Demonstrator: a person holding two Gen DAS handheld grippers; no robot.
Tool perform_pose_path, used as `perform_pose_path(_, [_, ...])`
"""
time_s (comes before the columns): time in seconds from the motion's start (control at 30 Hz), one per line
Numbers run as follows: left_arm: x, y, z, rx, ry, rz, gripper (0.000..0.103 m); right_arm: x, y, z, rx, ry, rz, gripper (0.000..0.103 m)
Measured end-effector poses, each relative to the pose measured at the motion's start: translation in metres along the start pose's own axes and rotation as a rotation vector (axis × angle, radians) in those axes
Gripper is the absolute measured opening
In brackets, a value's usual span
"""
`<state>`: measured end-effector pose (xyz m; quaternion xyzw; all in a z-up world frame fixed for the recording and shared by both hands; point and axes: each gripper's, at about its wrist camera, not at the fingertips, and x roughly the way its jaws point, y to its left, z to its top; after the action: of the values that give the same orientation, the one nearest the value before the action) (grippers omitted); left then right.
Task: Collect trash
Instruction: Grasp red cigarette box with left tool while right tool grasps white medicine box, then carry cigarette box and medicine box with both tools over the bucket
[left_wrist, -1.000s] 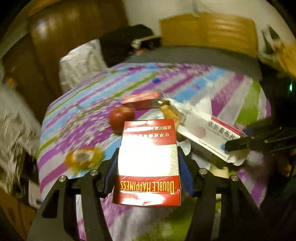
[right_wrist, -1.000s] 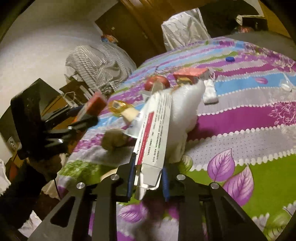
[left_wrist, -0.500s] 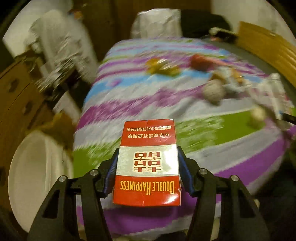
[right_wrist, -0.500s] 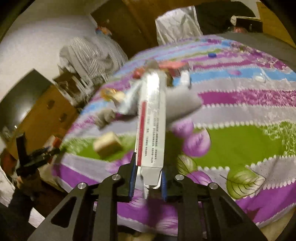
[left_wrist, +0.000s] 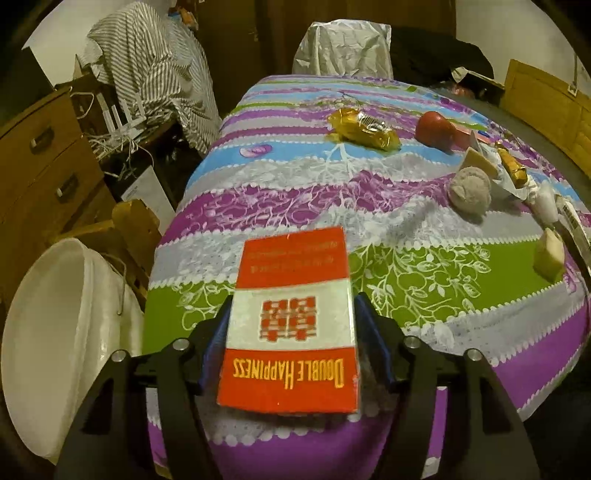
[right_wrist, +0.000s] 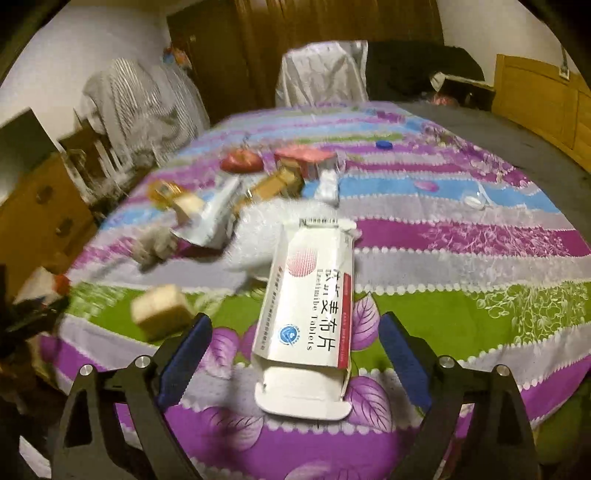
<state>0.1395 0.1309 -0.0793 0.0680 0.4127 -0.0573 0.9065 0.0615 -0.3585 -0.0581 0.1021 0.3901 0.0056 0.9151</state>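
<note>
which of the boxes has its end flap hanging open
The white tablet box lying between the right tongs, its near end flap folded out. The red cigarette pack in the left tongs looks closed.

A bed covered by a striped floral sheet (left_wrist: 406, 280) in purple, green, grey and blue carries the litter. Far on it lie a gold wrapper (left_wrist: 364, 129) and a red apple (left_wrist: 434, 130); to the right sit a crumpled grey wad (left_wrist: 470, 189) and a tan block (left_wrist: 549, 254).
</note>
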Motion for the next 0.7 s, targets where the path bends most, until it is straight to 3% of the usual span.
perform_pose_path(0.07, [0.001,0.001,-0.002,-0.009,-0.005,-0.006,0.064,0.014,-0.003,-0.001,0.032,0.05,-0.006,0.089])
perform_pose_path(0.17, [0.002,0.002,-0.005,-0.023,-0.013,-0.017,0.066,0.026,-0.009,-0.005,0.069,0.089,0.018,0.064])
perform_pose_path(0.23, [0.001,0.001,-0.007,-0.026,-0.018,-0.014,0.066,0.029,-0.012,-0.007,0.07,0.092,0.009,0.055])
perform_pose_path(0.37, [0.001,-0.001,-0.009,-0.024,-0.032,0.002,0.066,0.028,-0.019,-0.009,0.103,0.08,0.042,0.052])
perform_pose_path(0.43, [0.0,-0.004,-0.009,-0.032,-0.038,0.022,0.057,0.026,-0.021,-0.01,0.116,0.074,0.052,0.051])
perform_pose_path(0.5, [-0.001,-0.005,-0.008,-0.039,-0.036,0.034,0.054,0.021,-0.023,-0.012,0.132,0.058,0.068,0.05])
perform_pose_path(0.7, [-0.02,-0.012,-0.004,-0.093,-0.023,0.118,0.054,-0.011,-0.025,-0.01,0.143,-0.019,0.062,0.05])
